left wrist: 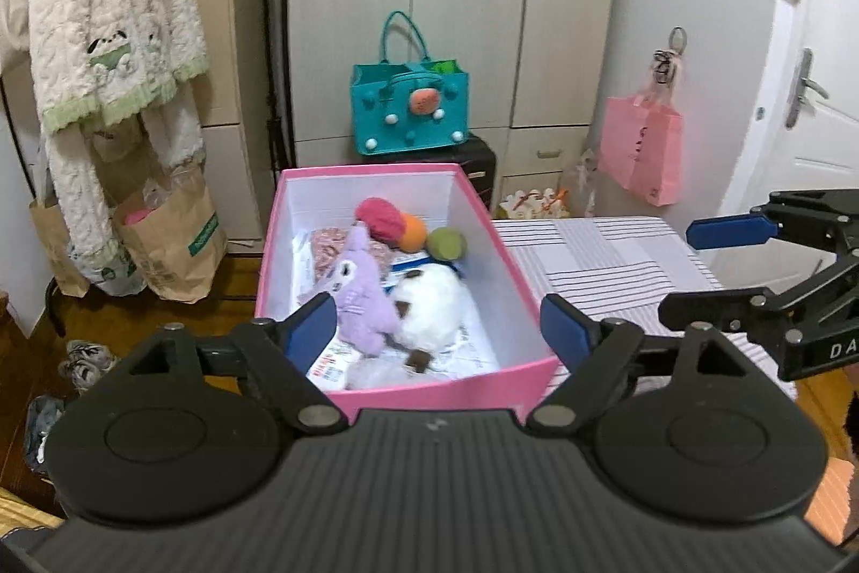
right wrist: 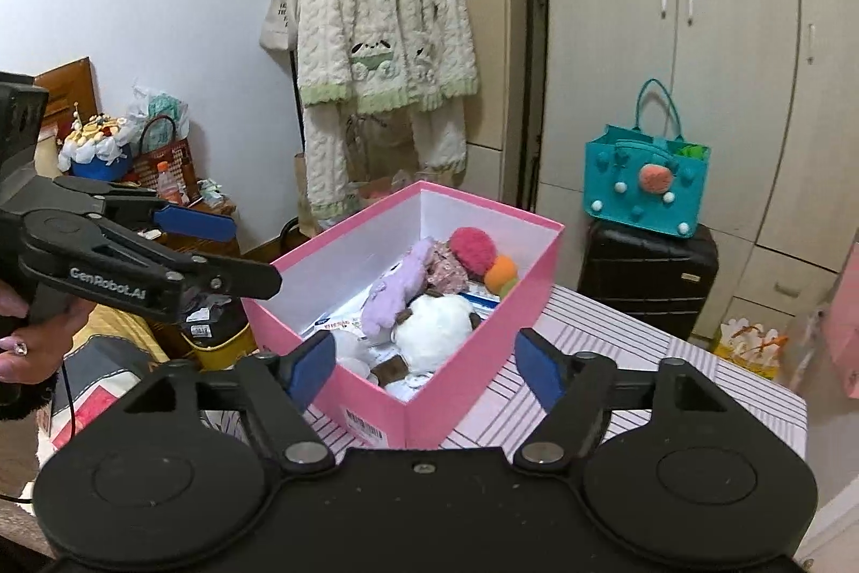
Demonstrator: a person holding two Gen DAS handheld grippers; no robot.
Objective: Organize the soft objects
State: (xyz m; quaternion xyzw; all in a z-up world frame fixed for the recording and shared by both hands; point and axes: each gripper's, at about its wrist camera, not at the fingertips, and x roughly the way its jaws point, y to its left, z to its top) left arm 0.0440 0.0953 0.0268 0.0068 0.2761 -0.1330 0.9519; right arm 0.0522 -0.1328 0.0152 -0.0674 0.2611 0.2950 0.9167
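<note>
On the striped worktop (right wrist: 617, 336): pink box (left wrist: 429, 393) is sitting open-topped
Box contents: purple plush (left wrist: 357, 299), white plush (left wrist: 429, 310), red-orange-green toy (left wrist: 400, 224) are lying inside
Left claw (left wrist: 443, 331): is hovering before the box, released, gripping nothing
Right claw (right wrist: 421, 361): is hanging spread wide, empty

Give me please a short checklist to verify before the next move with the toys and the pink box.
1. Left gripper open and empty: ok.
2. Right gripper open and empty: ok.
3. Pink box rests on the striped surface: ok.
4. Purple plush and white plush inside the box: ok.
5. No soft object left outside the box: cannot tell.
</note>
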